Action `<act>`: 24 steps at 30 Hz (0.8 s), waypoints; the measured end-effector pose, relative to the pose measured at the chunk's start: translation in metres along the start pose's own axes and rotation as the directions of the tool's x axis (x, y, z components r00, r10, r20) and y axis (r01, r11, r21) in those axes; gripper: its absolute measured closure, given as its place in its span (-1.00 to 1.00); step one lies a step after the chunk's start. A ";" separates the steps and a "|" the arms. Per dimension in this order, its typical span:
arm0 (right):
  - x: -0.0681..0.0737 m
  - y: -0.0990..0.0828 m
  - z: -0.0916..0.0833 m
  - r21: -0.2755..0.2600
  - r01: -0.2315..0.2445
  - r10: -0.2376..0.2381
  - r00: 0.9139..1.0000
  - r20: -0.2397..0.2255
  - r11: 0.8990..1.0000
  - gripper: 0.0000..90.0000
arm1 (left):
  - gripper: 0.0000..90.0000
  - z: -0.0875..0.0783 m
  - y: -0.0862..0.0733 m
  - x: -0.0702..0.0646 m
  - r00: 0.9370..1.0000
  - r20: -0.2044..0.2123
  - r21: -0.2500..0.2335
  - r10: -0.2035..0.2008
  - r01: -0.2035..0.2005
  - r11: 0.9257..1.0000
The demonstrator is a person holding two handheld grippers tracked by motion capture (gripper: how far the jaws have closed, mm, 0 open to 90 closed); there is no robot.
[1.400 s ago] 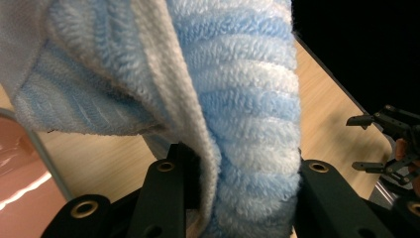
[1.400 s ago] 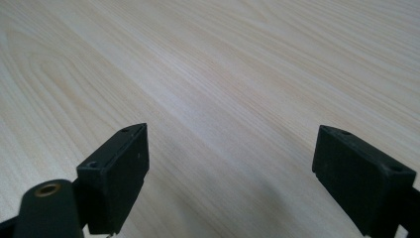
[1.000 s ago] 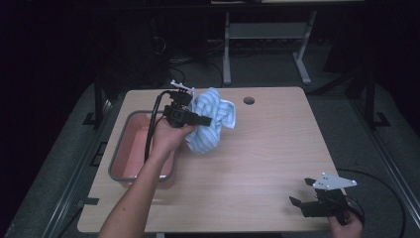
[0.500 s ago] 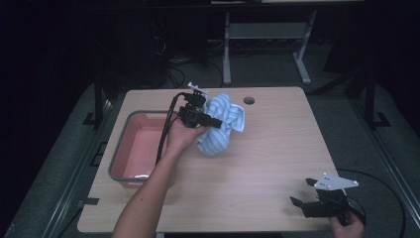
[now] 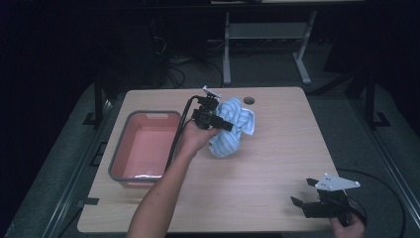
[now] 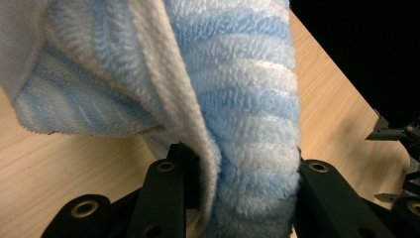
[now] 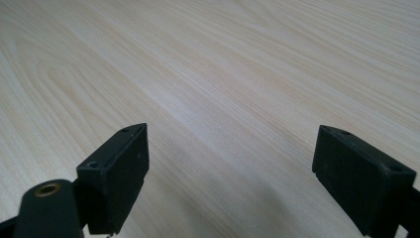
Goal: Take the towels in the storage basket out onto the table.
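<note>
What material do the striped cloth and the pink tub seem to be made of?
Striped cloth: probably terry or fleece; soft, matte, with a fuzzy looped pile. Pink tub: likely moulded plastic; smooth walls, grey rim, slight sheen at the bottom.

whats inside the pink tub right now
The tub looks empty: its pink floor is bare apart from a pale glint at the near wall. The person's forearm covers a strip of its right rim. The striped towel is in the left gripper, right of the tub.

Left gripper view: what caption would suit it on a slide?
Black fingers clamp a fluffy blue-and-white striped towel above the wooden table.
</note>
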State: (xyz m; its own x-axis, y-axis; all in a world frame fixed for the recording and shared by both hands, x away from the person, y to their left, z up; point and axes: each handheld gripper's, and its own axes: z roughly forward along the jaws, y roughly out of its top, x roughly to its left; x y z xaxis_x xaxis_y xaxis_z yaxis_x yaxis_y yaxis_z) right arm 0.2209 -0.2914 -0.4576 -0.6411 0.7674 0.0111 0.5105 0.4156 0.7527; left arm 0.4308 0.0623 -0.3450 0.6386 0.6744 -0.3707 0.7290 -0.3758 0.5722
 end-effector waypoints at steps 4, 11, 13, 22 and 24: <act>0.000 0.000 0.000 0.000 -0.001 0.001 1.000 0.001 1.000 -0.69 | 0.50 0.007 0.002 0.001 1.000 0.008 0.010 0.000 0.000 1.000; -0.002 -0.001 0.000 0.001 -0.005 0.005 1.000 0.005 1.000 -0.69 | 0.50 0.018 0.003 0.001 1.000 0.010 0.016 -0.011 0.011 1.000; -0.003 -0.001 0.000 -0.002 -0.010 0.010 1.000 0.004 1.000 -0.69 | 0.50 0.021 0.004 0.001 1.000 0.012 0.024 -0.008 0.008 1.000; -0.002 0.000 0.001 0.000 0.003 -0.003 1.000 0.002 1.000 -0.69 | 0.50 0.033 0.001 -0.003 1.000 0.007 0.038 -0.002 0.002 0.999; -0.001 0.000 0.001 -0.002 0.008 -0.008 1.000 0.004 1.000 -0.69 | 0.50 0.036 0.000 -0.005 1.000 0.005 0.043 0.005 -0.005 0.999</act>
State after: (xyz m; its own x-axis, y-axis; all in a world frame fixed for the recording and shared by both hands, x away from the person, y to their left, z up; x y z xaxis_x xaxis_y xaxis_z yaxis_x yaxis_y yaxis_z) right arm 0.2222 -0.2917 -0.4582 -0.6429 0.7659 0.0027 0.5046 0.4209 0.7538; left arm 0.4369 0.0358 -0.3695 0.6437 0.6690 -0.3716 0.7354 -0.4063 0.5423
